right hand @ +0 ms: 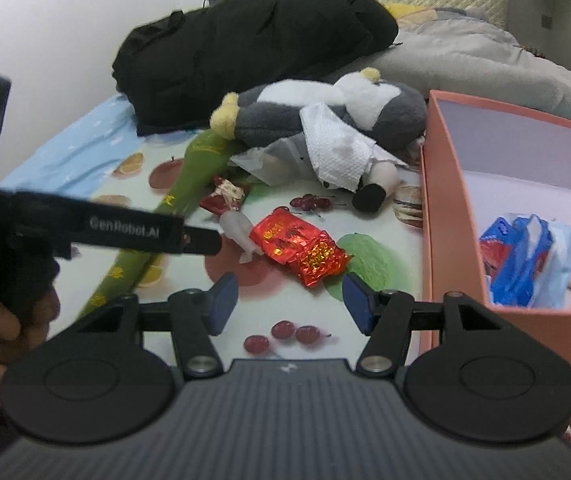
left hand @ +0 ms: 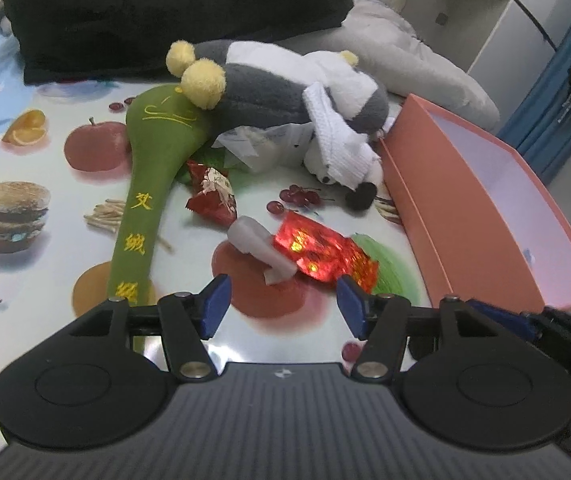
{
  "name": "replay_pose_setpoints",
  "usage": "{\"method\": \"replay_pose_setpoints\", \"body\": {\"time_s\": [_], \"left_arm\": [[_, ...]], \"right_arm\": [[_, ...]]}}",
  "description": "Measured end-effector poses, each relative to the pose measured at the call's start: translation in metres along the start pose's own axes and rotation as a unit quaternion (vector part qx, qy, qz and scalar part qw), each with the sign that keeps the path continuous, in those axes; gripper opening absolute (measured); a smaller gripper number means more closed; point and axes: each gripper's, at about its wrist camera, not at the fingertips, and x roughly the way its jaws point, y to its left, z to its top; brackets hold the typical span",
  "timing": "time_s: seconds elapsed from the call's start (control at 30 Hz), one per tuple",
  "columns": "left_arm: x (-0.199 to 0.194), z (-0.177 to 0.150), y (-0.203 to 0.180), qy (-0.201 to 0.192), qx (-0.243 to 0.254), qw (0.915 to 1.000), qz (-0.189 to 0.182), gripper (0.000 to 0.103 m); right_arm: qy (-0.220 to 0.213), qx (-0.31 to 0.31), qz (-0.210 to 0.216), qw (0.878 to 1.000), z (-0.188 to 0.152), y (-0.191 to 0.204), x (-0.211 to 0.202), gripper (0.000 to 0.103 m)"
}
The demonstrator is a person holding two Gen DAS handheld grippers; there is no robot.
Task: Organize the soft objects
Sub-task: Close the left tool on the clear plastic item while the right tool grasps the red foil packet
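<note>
While both pairs of jaws stand apart with nothing between them, the shiny red packet [left hand: 323, 254] lies on the fruit-printed cloth [left hand: 25, 168] just ahead of the left gripper [left hand: 283, 306], touching a pale grey soft piece [left hand: 259, 246] on its left side. From the other camera, the right gripper [right hand: 289, 304] hovers near that same packet, its blue pads [right hand: 355, 304] clear of it. A second, darker red packet [left hand: 211, 194] sits farther back beside the long green plush mallet [left hand: 141, 204] (yellow characters run down its handle). Behind these sprawls a grey-and-white plush toy [left hand: 285, 88] with yellow pompoms, a white tissue [left hand: 339, 138] draped over it. To the right stands a pink box [right hand: 445, 216], open, with a blue-and-white plastic bag [right hand: 529, 260] inside. A black coat [right hand: 245, 48] and a grey garment [right hand: 485, 60] lie at the back. A hand [right hand: 9, 320] grips the left tool's handle.
</note>
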Motion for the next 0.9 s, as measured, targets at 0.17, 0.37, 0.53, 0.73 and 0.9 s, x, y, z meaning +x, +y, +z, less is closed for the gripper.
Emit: {"method": "replay_pose_setpoints", "body": {"time_s": [0.17, 0.37, 0.53, 0.73, 0.9], "left_arm": [[0.031, 0.014, 0.011, 0.016, -0.031, 0.9994, 0.002, 0.064], [0.063, 0.029, 0.023, 0.03, -0.064, 0.9975, 0.005, 0.064], [0.08, 0.034, 0.032, 0.04, -0.093, 0.9949, -0.005, 0.062], [0.089, 0.034, 0.033, 0.032, -0.088, 0.9955, 0.012, 0.036], [0.089, 0.035, 0.035, 0.033, -0.085, 0.9957, 0.014, 0.026]], "right_arm": [[0.018, -0.019, -0.008, 1.0, 0.007, -0.005, 0.036, 0.061], [0.032, -0.044, -0.006, 0.999, 0.015, -0.009, 0.074, 0.061], [0.047, -0.043, -0.003, 0.998, 0.02, -0.014, 0.101, 0.061], [0.045, -0.047, 0.011, 0.998, 0.019, -0.018, 0.117, 0.063], [0.055, -0.055, 0.017, 0.997, 0.022, -0.021, 0.121, 0.061]]}}
